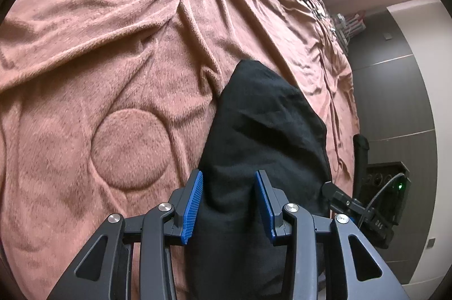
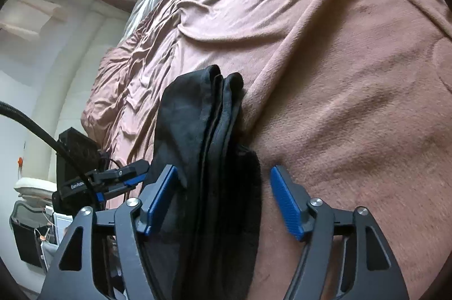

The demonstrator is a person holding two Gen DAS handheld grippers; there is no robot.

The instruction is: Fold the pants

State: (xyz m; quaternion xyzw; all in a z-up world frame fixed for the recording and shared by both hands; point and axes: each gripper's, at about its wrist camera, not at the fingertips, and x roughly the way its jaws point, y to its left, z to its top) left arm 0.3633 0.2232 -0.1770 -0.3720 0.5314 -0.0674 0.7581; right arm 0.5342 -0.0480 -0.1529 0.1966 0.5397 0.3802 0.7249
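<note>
The black pants [image 1: 262, 136] lie folded in a thick bundle on the pink fleece bed cover [image 1: 113, 74]. My left gripper [image 1: 228, 178] is open, its blue pads either side of the near end of the bundle. In the right wrist view the pants [image 2: 206, 136] show stacked layered edges. My right gripper [image 2: 223, 173] is open wide; the bundle runs between its fingers, nearer the left pad [image 2: 159, 195]. The other gripper shows at the side of each view, at right [image 1: 353, 204] and at left [image 2: 118, 178].
The wrinkled pink cover [image 2: 339, 74] fills most of both views. The bed edge runs along the right in the left wrist view, with a dark wall panel [image 1: 395, 102] beyond. A black bin [image 2: 25, 238] and white furniture stand at the left of the right wrist view.
</note>
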